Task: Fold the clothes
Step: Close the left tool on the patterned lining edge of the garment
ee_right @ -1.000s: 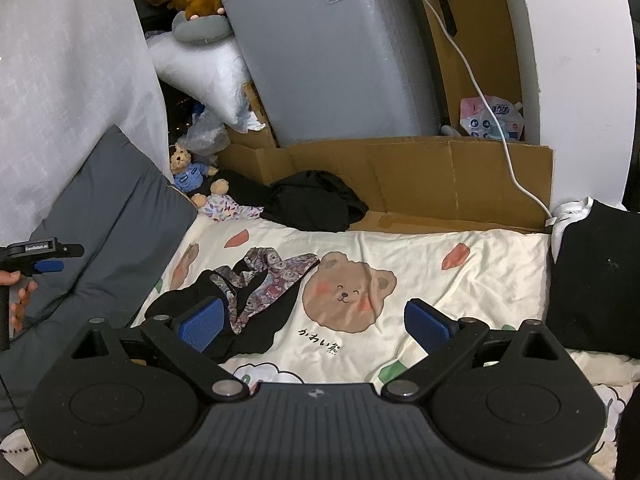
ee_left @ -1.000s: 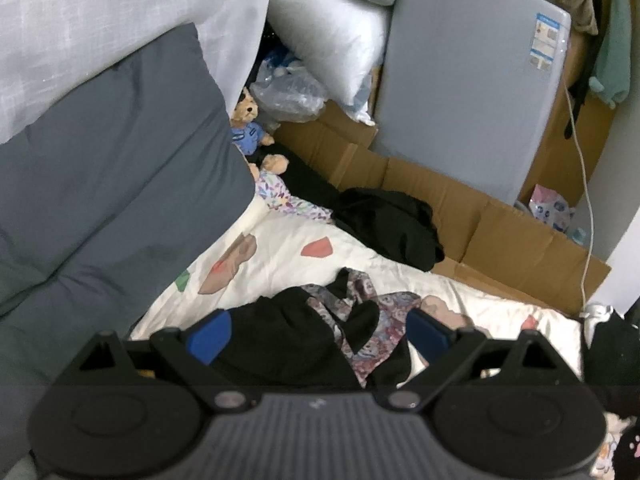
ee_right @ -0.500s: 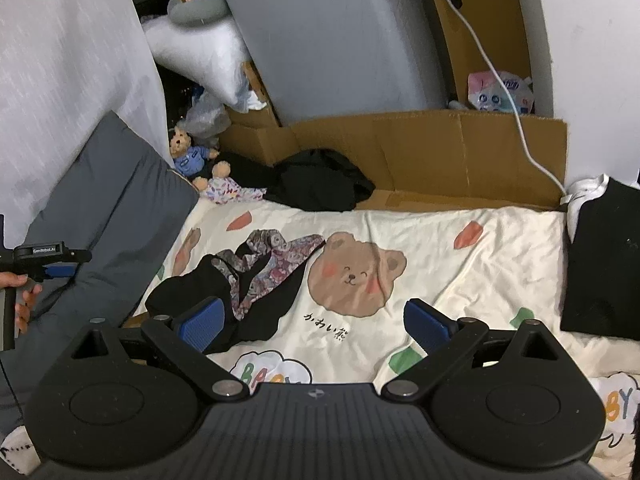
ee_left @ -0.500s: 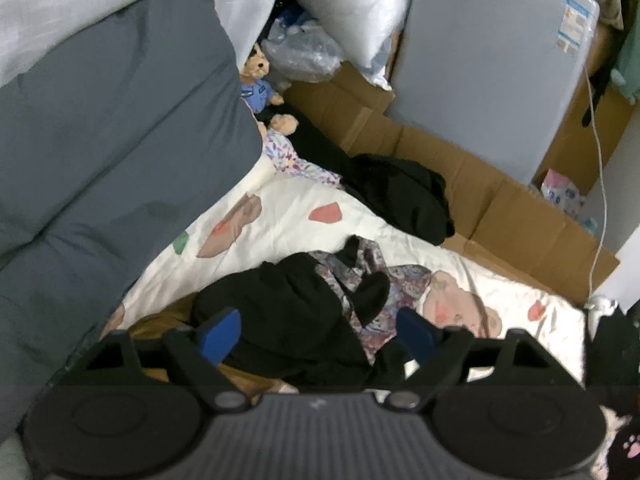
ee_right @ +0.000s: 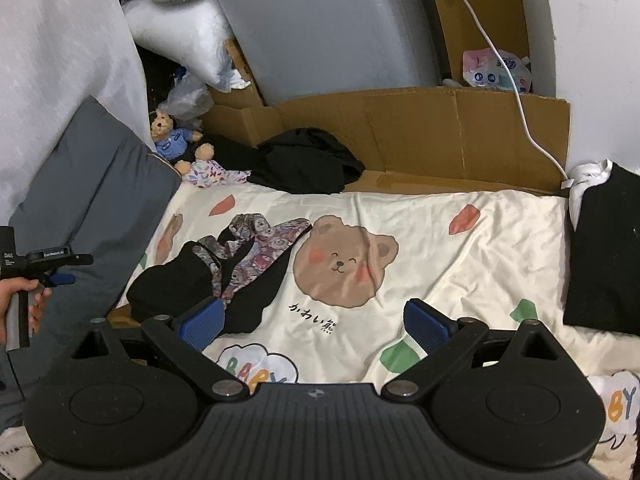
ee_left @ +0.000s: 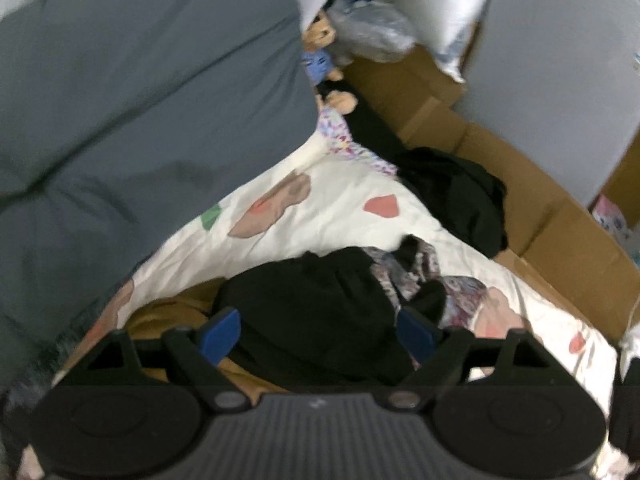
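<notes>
A crumpled black garment with a patterned bear-print lining (ee_right: 224, 268) lies on the left part of the cream bear-print blanket (ee_right: 440, 240). In the left wrist view, which is blurred, the same garment (ee_left: 320, 308) fills the space just ahead of my left gripper (ee_left: 318, 336). That gripper is open, with its blue pads either side of the black cloth and nothing clamped. My right gripper (ee_right: 312, 324) hovers open over the blanket's near middle. Its left pad is beside the garment's lower edge and holds nothing.
A grey cushion (ee_right: 92, 200) borders the blanket on the left. A second black clothes pile (ee_right: 304, 160), a small teddy bear (ee_right: 172, 140) and cardboard (ee_right: 440, 132) line the back. A folded black garment (ee_right: 604, 248) lies at the right edge. A hand (ee_right: 24, 292) grips the left tool's handle.
My left gripper has moved down and closer to the black garment, which now looms larger between its pads. The right gripper's view has shifted slightly forward. Both stay open.
</notes>
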Tool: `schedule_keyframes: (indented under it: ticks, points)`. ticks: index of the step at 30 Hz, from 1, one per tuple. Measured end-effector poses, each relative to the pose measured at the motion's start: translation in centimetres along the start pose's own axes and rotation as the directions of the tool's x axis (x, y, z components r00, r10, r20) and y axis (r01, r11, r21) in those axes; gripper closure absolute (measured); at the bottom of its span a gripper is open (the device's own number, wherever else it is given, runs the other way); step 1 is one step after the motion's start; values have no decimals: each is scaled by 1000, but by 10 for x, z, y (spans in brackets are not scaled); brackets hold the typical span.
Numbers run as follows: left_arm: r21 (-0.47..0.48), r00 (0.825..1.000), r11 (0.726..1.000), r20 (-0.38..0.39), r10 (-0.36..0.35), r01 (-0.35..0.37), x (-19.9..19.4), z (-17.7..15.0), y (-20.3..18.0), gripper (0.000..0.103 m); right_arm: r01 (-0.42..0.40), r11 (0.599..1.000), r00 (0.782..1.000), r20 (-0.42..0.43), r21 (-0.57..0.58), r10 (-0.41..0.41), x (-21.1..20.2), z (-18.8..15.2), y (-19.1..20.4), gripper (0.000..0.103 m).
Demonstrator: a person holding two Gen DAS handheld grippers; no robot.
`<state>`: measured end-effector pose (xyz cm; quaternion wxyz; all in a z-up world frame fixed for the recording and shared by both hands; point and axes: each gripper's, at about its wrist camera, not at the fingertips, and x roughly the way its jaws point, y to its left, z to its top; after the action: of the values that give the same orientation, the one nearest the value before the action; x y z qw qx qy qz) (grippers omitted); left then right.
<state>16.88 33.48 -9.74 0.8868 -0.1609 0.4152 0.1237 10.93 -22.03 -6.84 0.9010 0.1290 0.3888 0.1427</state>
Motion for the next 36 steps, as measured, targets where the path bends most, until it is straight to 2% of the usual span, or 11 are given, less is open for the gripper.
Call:
schedule_keyframes:
  ticks: [5, 8, 17, 22, 26, 28, 29, 30, 32, 36]
  points:
    - [-36, 1000, 999, -19, 19, -20, 27, -4, 18, 15, 15, 1000, 999, -28, -9, -15, 21, 2, 1, 4]
    - [-35, 1000, 999, -14, 5, -5, 39, -4, 17, 15, 20, 1000, 999, -50, -9, -21, 37, 2, 2, 4]
    - [64, 996, 995, -34, -79, 81, 86, -9, -32, 17, 19, 999, 995, -99, -31, -22, 71, -7, -10, 4]
    - [79, 995, 992, -40, -91, 94, 114, -13, -52, 18, 26, 999, 992, -121, -34, -30, 86, -11, -14, 4]
    - [29, 995, 996, -54, -80, 81, 138, -13, -57, 23, 35, 999, 990, -136, -26, -38, 97, -13, -19, 4]
    - [7, 994, 997, -68, -82, 83, 150, -13, -59, 31, 39, 999, 989, -144, -25, -42, 103, -14, -21, 4]
    - [-4, 994, 997, -75, -83, 83, 156, -13, -61, 40, 38, 999, 988, -149, -27, -42, 105, -14, -28, 4]
    - [-7, 994, 998, -84, -69, 69, 162, -13, -63, 42, 35, 999, 987, -156, -29, -39, 108, -14, -37, 4]
    - [-25, 995, 998, -87, -52, 50, 172, -15, -65, 42, 36, 999, 986, -165, -21, -39, 114, -16, -41, 4]
    - [-70, 994, 996, -91, -66, 60, 188, -15, -69, 42, 34, 999, 982, -184, -12, -36, 124, -21, -45, 4]
